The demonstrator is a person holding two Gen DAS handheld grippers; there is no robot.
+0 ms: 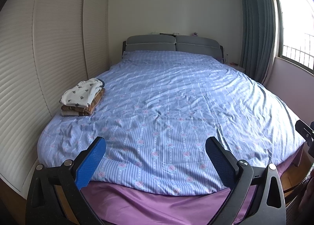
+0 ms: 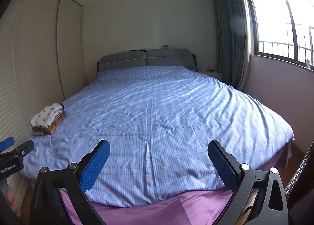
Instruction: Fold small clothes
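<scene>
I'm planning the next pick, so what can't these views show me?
- Clothes stack: lower garments covered by the white printed top; how many there are is unclear in both views.
- Headboard shelf items: too small.
- Floor beside the bed: cut off.
- Both grippers, left and right: open, empty.

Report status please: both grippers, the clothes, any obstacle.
Left gripper open, empty. Right gripper open, empty. Folded clothes stack at bed's left edge, white printed garment on top. Blue floral duvet bare between.
</scene>
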